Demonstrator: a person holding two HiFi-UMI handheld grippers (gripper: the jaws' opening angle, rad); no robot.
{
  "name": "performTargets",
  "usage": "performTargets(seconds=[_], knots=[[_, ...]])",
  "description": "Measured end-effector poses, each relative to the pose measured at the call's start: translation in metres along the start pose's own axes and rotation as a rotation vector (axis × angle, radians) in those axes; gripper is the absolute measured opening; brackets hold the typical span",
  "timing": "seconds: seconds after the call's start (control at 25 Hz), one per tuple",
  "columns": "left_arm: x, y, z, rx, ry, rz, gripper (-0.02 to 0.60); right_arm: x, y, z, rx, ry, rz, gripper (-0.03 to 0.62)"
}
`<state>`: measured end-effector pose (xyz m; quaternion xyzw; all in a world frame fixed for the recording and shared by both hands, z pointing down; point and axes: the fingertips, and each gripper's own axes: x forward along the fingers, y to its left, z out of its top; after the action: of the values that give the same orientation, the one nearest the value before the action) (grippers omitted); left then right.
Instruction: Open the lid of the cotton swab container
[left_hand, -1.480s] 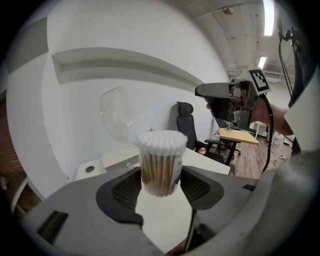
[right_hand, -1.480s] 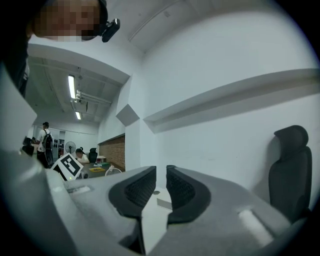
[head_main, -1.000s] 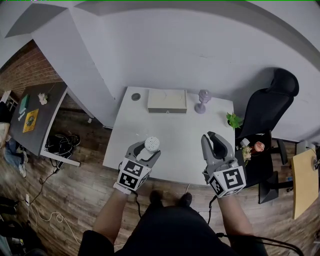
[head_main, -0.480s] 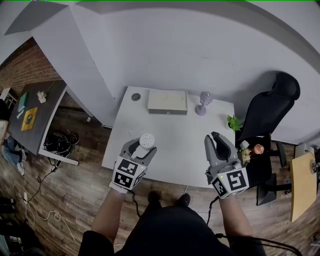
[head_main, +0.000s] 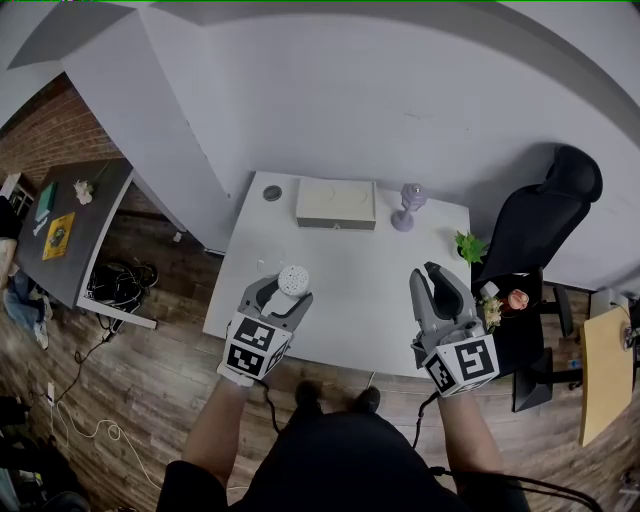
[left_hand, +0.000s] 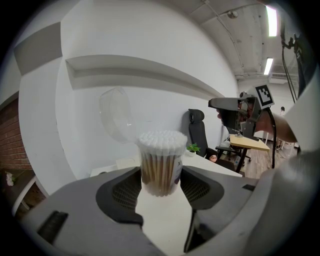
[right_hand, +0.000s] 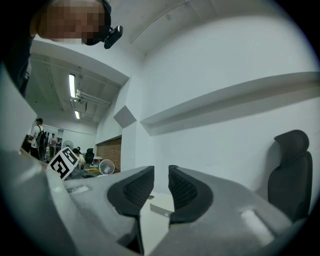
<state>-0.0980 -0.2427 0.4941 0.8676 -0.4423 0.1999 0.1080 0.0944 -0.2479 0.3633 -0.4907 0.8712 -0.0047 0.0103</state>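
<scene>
Upright between the jaws of the left gripper stands the cotton swab container, a clear round tub packed with swabs whose white tips show at the top. Its clear lid is tipped back, up behind the tub and to its left. The jaw pads press on the tub's lower sides, one on each side, so the left gripper has a firm hold of it. In the head view the tub sits in the left gripper over the near left part of the white table.

The right gripper is empty: its jaws stand a narrow gap apart (and are opening) with nothing between them. In the head view it hovers at the table's near right edge, well apart from the tub.

Along the table's far side lie a flat pale box and a purple stemmed glass. A black office chair stands to the right.
</scene>
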Motion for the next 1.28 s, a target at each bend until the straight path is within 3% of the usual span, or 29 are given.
performTargets(seconds=[1.28], knots=[[0.0, -0.012, 0.002, 0.017, 0.012, -0.004, 0.241, -0.004, -0.005, 0.0, -0.004, 0.007, 0.02, 0.075]])
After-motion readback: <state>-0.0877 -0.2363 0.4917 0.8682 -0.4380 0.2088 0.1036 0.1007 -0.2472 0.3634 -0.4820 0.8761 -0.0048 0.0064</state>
